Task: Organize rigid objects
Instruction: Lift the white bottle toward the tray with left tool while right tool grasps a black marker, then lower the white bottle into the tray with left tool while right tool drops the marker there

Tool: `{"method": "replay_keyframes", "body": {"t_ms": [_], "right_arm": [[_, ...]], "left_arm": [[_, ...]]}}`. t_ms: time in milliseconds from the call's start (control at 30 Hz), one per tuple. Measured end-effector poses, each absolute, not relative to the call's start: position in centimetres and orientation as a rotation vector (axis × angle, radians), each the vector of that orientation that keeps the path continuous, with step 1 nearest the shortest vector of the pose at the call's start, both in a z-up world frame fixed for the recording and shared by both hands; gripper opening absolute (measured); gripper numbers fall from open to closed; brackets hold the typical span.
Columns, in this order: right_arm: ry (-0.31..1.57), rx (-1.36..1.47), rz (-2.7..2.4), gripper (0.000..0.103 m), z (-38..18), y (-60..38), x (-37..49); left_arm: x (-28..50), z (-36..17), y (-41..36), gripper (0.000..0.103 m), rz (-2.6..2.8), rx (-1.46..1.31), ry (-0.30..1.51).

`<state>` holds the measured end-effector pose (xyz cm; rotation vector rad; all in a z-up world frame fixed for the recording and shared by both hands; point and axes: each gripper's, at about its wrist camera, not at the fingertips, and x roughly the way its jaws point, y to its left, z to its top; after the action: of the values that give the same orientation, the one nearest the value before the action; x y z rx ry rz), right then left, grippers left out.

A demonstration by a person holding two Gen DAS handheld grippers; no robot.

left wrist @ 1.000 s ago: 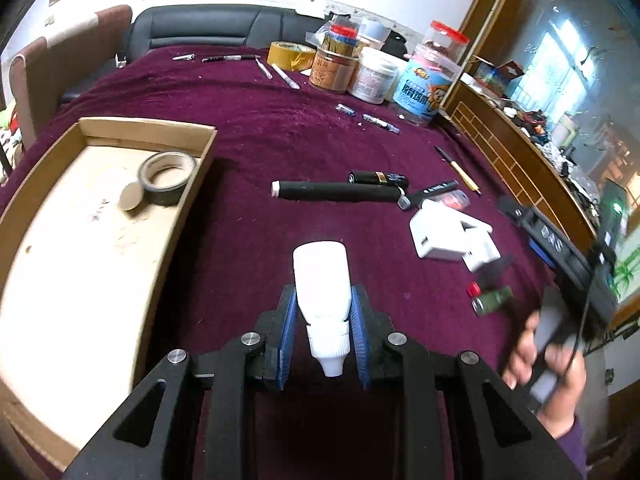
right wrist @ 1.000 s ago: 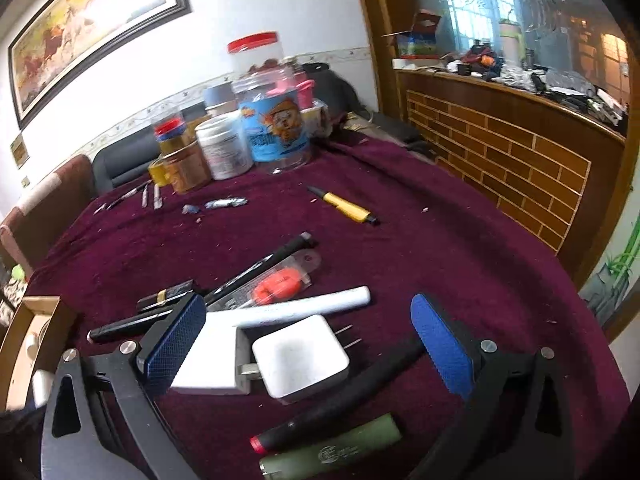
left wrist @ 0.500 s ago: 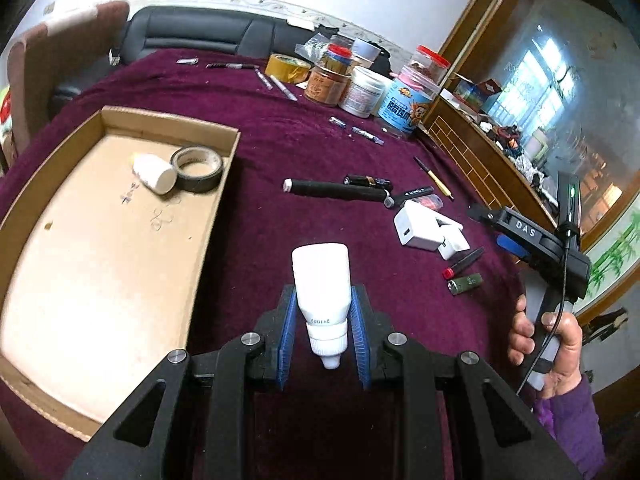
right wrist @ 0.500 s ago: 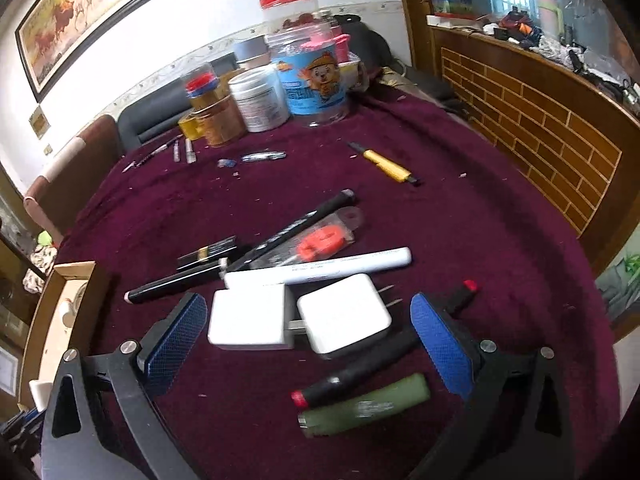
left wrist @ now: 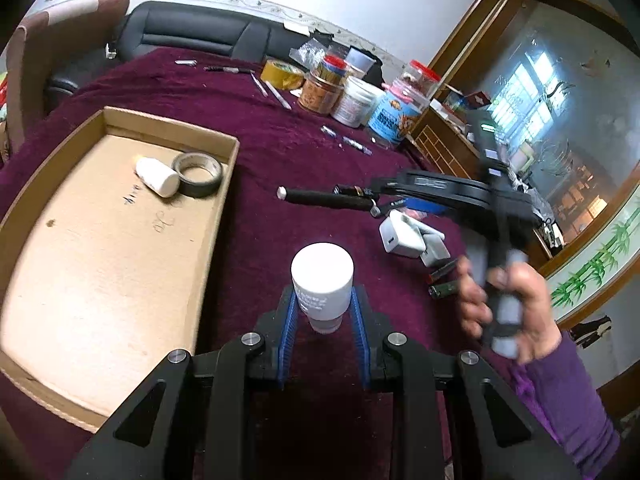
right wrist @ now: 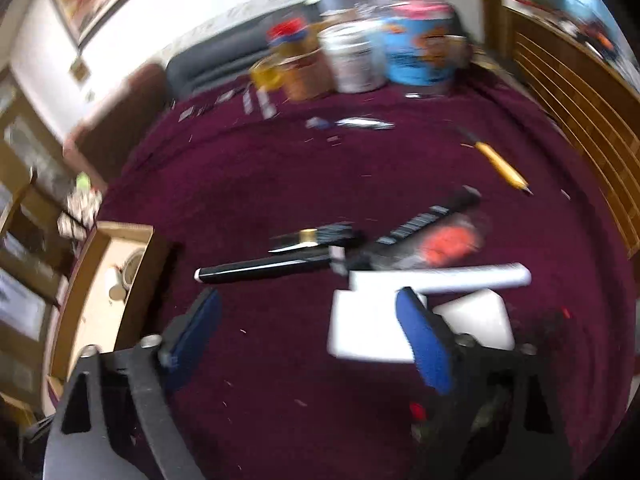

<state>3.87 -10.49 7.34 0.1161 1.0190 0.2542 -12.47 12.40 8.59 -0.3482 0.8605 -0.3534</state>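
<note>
at the bottom centre of the left wrist view, the left gripper (left wrist: pixel 323 320) is clamped on a small white bottle (left wrist: pixel 322 285), held above the maroon tablecloth (left wrist: pixel 264 152). at the left of the frame lies the cardboard tray (left wrist: pixel 100 248), with a roll of tape (left wrist: pixel 197 174) and a second white bottle (left wrist: pixel 157 177) in its far corner. in the blurred right wrist view, the right gripper (right wrist: pixel 308 336) has just been closing; its blue pads stand apart with only cloth between them. a white charger (right wrist: pixel 368 330) lies behind the right pad, a black pen (right wrist: pixel 264 269) beyond.

White bottle (left wrist: pixel 322 280) clamped in left tongs (left wrist: pixel 323 330), cardboard tray (left wrist: pixel 168 128) alongside.
</note>
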Motion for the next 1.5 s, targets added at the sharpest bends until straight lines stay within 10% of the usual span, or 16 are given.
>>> {"method": "replay_keyframes", "body": {"t_ms": [1233, 1400, 1500], "right_arm": [[1.418, 0.199, 0.398, 0.081, 2.6, -4.9, 8.2], [1.265, -0.049, 0.264, 0.066, 2.7, -1.9, 7.1], [1.197, -0.132, 0.211, 0.035, 2.3, -1.0, 5.8]], "left_arm": [[-12.0, 7.3, 19.6, 0.022, -0.333, -0.442, 0.819], [-12.6, 7.5, 19.7, 0.022, -0.318, -0.442, 0.833], [-12.7, 7.9, 20.5, 0.022, -0.295, -0.442, 0.843]]}}
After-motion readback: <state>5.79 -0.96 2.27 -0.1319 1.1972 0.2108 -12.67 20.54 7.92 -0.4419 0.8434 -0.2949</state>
